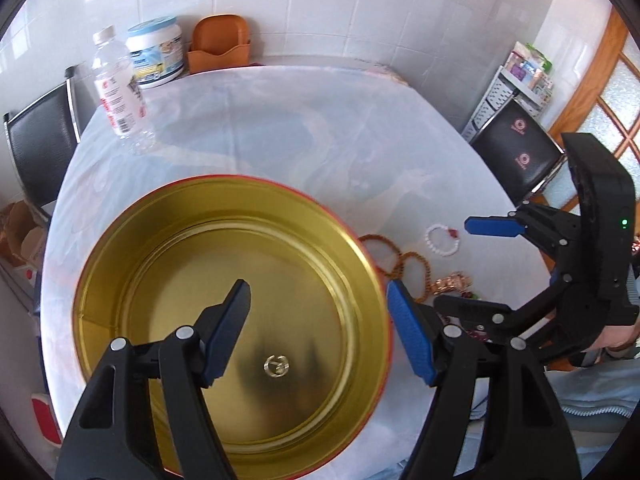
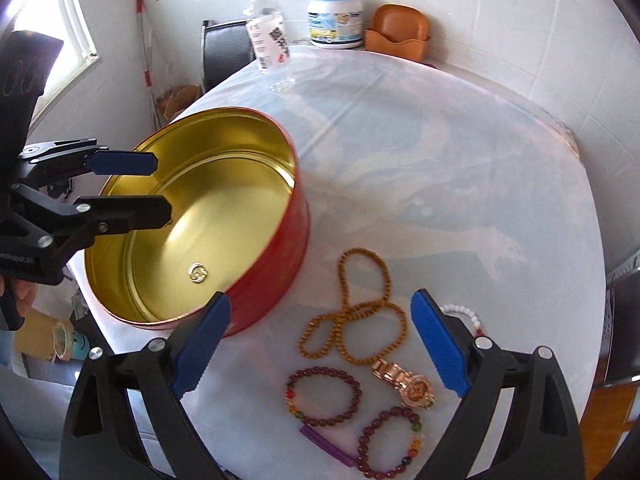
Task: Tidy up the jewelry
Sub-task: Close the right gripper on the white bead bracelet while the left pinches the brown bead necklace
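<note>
A round red tin [image 2: 276,276] with a gold inside [image 1: 224,304] sits on the white table, holding one small gold piece [image 1: 276,366]. My left gripper [image 1: 320,300] is open and empty above the tin; it also shows in the right wrist view [image 2: 156,186]. My right gripper [image 2: 320,320] is open and empty above the jewelry pile: a brown bead necklace [image 2: 360,320], a gold watch [image 2: 408,384], two dark red bead bracelets [image 2: 324,396], a purple piece [image 2: 328,444] and a white bead bracelet [image 1: 442,240].
A clear bottle [image 1: 118,88], a white tub [image 1: 156,56] and an orange holder [image 1: 220,44] stand at the table's far edge by the tiled wall. Black chairs [image 1: 520,152] stand at the sides.
</note>
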`<action>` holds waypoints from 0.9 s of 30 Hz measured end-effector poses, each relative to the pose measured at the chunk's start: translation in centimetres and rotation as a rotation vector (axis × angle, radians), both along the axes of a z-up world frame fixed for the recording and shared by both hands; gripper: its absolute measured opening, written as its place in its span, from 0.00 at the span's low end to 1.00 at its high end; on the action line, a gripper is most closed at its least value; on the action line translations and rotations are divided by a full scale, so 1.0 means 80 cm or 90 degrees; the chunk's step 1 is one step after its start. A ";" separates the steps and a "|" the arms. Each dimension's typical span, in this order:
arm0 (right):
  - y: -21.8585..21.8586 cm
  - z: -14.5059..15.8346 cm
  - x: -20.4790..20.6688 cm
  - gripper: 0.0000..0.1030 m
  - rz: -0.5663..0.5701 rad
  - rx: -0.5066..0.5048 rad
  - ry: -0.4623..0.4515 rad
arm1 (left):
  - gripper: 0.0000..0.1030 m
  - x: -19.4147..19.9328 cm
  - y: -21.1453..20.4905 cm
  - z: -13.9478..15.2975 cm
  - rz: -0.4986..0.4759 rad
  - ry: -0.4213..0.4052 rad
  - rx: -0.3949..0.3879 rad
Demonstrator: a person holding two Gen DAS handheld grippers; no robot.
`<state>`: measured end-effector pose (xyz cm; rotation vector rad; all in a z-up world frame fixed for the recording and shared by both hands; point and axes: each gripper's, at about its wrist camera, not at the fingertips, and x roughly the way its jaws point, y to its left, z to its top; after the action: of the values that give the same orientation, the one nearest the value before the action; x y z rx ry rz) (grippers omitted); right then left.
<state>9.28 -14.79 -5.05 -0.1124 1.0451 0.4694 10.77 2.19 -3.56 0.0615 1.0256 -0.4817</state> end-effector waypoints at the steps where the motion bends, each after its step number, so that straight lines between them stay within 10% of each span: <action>1: -0.010 0.000 0.000 0.90 -0.015 0.000 0.001 | 0.68 0.002 -0.012 0.001 -0.014 0.001 -0.007; 27: -0.176 -0.081 0.034 0.90 -0.169 -0.029 0.079 | 0.68 0.047 -0.200 -0.096 -0.170 0.090 0.122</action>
<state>12.01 -28.87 -11.50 0.0161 1.1745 0.2135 14.53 -13.80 -11.22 0.3420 1.2074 -0.6360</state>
